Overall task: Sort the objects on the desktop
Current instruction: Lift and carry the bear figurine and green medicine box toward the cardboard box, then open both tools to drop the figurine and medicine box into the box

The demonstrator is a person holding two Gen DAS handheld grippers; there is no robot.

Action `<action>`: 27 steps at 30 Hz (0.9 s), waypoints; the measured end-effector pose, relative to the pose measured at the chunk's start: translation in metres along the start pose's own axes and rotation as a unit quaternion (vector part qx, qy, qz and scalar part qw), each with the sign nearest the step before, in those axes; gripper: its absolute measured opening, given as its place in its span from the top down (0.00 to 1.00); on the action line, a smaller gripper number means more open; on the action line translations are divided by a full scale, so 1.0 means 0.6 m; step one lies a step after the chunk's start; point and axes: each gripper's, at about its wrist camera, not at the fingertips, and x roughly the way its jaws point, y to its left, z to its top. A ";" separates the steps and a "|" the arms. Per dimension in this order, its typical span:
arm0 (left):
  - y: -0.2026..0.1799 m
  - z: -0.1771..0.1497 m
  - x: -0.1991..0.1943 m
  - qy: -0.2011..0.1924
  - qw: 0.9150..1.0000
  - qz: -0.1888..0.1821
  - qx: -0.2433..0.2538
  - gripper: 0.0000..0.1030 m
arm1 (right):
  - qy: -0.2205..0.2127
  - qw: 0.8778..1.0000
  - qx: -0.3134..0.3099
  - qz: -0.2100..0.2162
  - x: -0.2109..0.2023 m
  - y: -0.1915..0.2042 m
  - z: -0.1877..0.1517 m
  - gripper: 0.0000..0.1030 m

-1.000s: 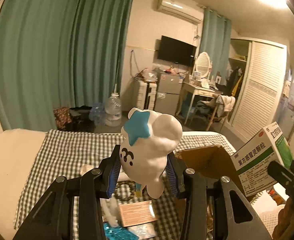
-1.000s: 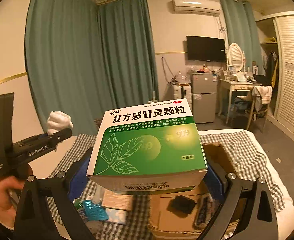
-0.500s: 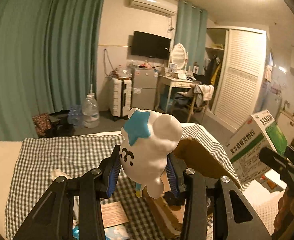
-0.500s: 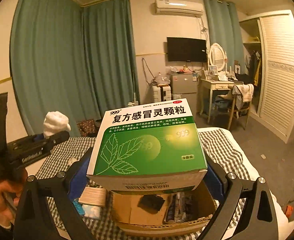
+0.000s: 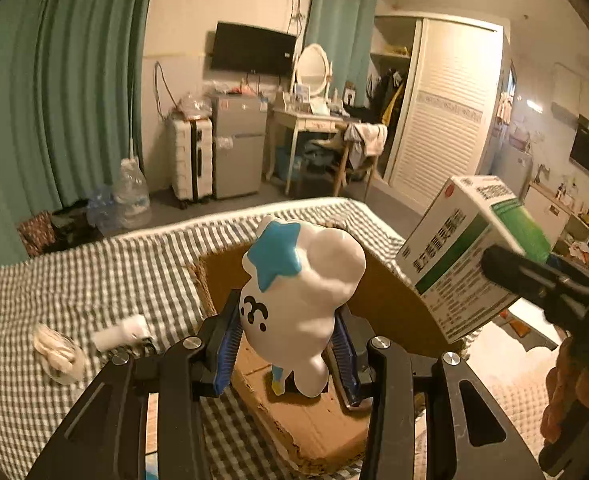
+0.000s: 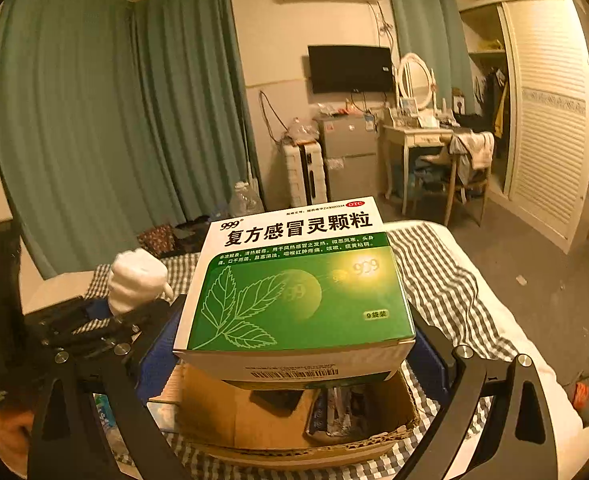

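Now your left gripper (image 5: 288,354) is closed on the white figurine (image 5: 300,308), the one with a blue star on its head and a small black face mark. Both blue pads press on its lower body, and it stands almost upright between them. You hold it in the air above the near edge of the open cardboard box (image 5: 314,424), so it is over the box and not inside it.

Your right gripper (image 6: 294,356) is clamped on the green and white medicine box (image 6: 298,292). Its blue pads sit against the two short sides, and the printed top with the leaf drawing faces up toward the camera. This medicine box also hangs in the air over the cardboard box, a little tilted in the left wrist view, where it is to the right of the figurine and apart from it.

The cardboard box lies on the checked cloth (image 5: 94,280) that covers the bed. Inside it you can see some dark objects (image 6: 278,400), but they are too shadowed to name. On the cloth to the left of the box lie a small white object (image 5: 120,332) and a pale crumpled thing (image 5: 56,354), both blurred.
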 end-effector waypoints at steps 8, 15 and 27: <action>-0.002 -0.037 0.062 0.034 0.999 -0.005 0.005 0.59 | 0.049 0.999 0.005 -0.003 0.060 -0.019 -0.020 0.06; -0.011 -0.066 0.113 0.067 0.997 -0.015 0.023 0.59 | 0.097 0.995 0.011 -0.016 0.116 -0.035 -0.042 0.06; -0.024 -0.089 0.144 0.083 0.996 -0.012 0.043 0.23 | 0.154 0.988 0.014 -0.022 0.173 -0.044 -0.077 0.05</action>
